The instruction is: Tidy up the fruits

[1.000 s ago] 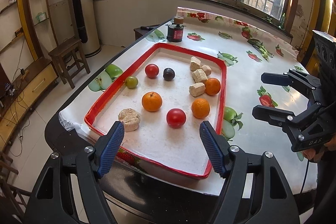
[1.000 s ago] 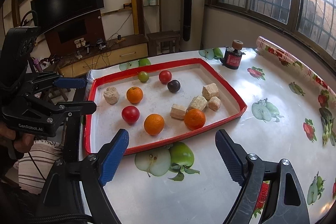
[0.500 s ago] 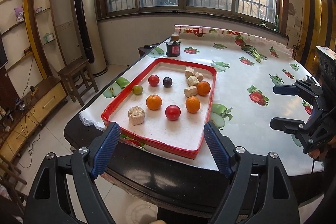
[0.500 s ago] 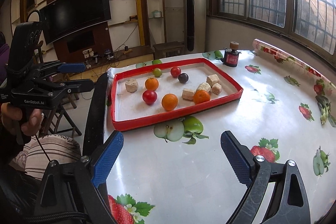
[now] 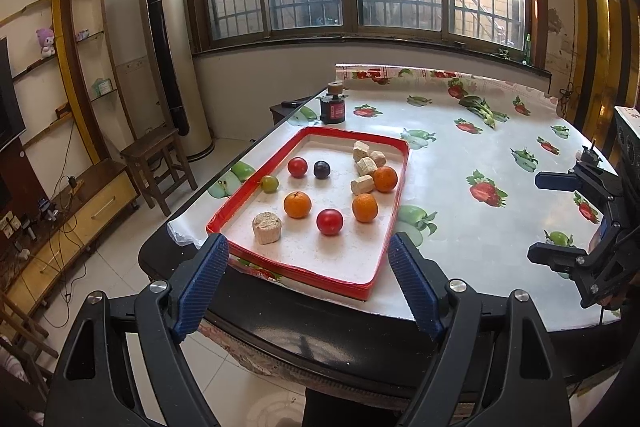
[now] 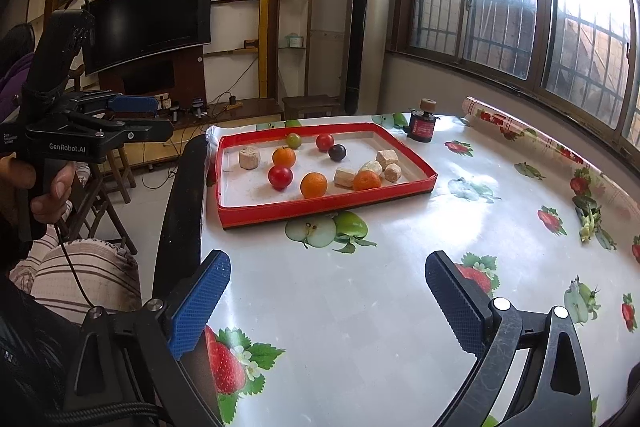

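Sitting loose in the red-rimmed rectangular white tray (image 5: 394, 195) on the fruit-print desk (image 5: 480, 155): round oranges, red tomatoes and the other fruit. Left tool (image 5: 308, 283) is hanging spread wide, empty; right tool (image 6: 326, 303) is opening, nothing between its jaws.

A fruit-print cloth covers the table (image 5: 460, 227), bearing a red tray (image 5: 394, 203) and a small bottle (image 5: 333, 105).

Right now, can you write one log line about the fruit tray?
tray: three oranges, two tomatoes, plum, green fruit, beige blocks | left gripper: open, empty | right gripper: opening, empty
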`<state>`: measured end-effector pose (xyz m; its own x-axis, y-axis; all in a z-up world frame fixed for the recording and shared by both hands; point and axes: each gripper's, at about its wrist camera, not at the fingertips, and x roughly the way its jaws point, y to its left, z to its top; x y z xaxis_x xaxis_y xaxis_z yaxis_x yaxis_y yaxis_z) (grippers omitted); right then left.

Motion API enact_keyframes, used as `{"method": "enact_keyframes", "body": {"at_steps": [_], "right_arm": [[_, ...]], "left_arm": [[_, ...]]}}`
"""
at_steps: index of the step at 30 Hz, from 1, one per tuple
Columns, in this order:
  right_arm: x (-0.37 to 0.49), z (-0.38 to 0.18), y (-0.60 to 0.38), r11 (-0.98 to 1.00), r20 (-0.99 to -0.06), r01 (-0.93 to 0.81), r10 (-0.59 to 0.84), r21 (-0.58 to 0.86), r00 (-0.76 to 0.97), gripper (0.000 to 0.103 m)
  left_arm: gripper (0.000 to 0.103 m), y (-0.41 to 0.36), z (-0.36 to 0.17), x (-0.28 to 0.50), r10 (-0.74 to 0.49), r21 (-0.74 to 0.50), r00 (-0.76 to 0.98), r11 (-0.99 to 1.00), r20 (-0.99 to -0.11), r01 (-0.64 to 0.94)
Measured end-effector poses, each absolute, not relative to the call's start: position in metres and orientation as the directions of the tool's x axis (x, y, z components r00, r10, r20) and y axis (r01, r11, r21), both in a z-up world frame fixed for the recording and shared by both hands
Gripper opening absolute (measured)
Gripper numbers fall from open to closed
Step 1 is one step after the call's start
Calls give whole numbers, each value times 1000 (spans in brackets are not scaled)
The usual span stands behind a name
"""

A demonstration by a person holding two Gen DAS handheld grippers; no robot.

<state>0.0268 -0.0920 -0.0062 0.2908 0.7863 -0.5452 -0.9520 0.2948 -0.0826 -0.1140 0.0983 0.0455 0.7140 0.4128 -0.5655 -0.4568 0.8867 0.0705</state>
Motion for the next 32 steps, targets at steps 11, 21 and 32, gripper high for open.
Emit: {"method": "enact_keyframes", "body": {"at_steps": [11, 21, 32], "right_arm": [[20, -3, -91, 283, -526, -952, 795, -120, 302, 100], [18, -3, -85, 274, -532, -954, 793, -123, 297, 100], [19, -6, -86, 285, -538, -952, 787, -115, 301, 100]], "left_arm": [[82, 98, 47, -117, 431, 78, 710, 878, -557, -473], [82, 103, 41, -118, 410, 51, 712, 883, -571, -467], [82, 104, 33, -111, 358, 21, 718, 901, -597, -433]]}}
